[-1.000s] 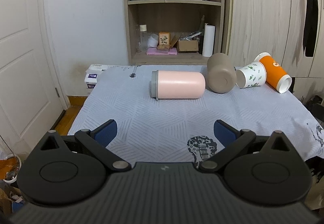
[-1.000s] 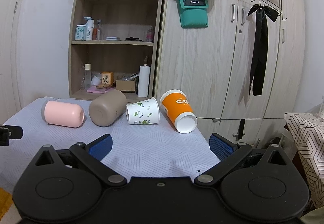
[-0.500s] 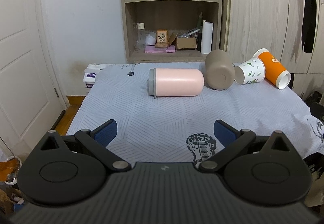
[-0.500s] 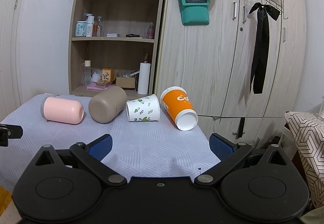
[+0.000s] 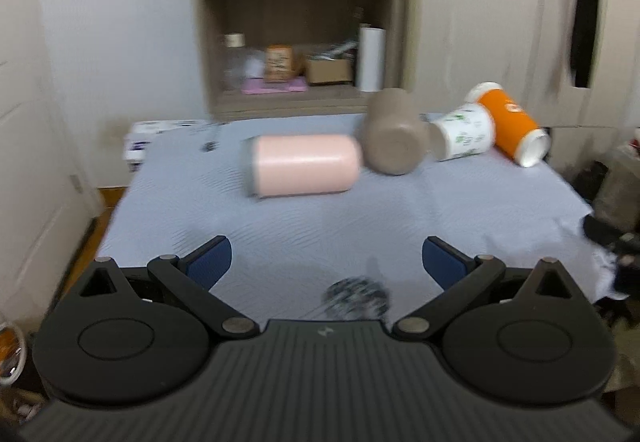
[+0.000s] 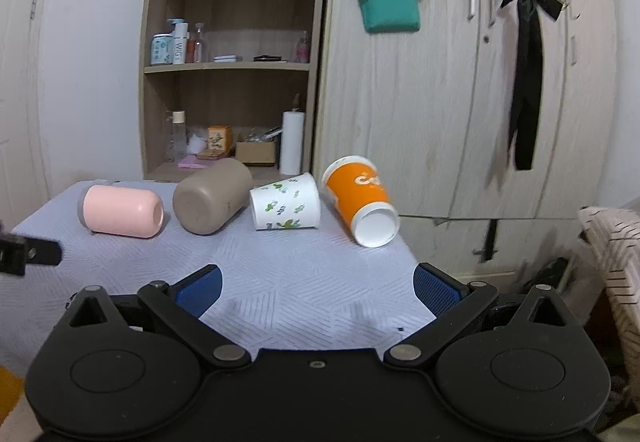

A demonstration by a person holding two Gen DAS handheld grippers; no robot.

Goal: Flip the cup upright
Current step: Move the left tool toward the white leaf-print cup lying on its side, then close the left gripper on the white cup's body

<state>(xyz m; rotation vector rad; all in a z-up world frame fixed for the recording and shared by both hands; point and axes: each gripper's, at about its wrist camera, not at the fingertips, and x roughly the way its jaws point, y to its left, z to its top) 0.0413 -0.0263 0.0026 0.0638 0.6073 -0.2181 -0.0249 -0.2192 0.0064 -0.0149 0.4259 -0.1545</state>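
Note:
Several cups lie on their sides in a row at the far side of the table: a pink cup (image 5: 306,165) (image 6: 122,212), a brown cup (image 5: 394,138) (image 6: 212,200), a white floral paper cup (image 5: 464,132) (image 6: 286,207) and an orange paper cup (image 5: 510,128) (image 6: 360,198). My left gripper (image 5: 326,262) is open and empty, hovering short of the pink cup. My right gripper (image 6: 316,288) is open and empty, in front of the paper cups.
The table wears a pale blue-grey cloth (image 6: 280,274) with a guitar print (image 5: 356,296). A wooden shelf unit (image 6: 232,82) and wardrobe doors (image 6: 460,102) stand right behind it. The orange cup lies near the table's right edge. A chair (image 6: 612,262) is at right.
Both grippers have moved forward toward the cups, which look larger now. The left view is motion-blurred. The cups have not moved. Both grippers stay open.

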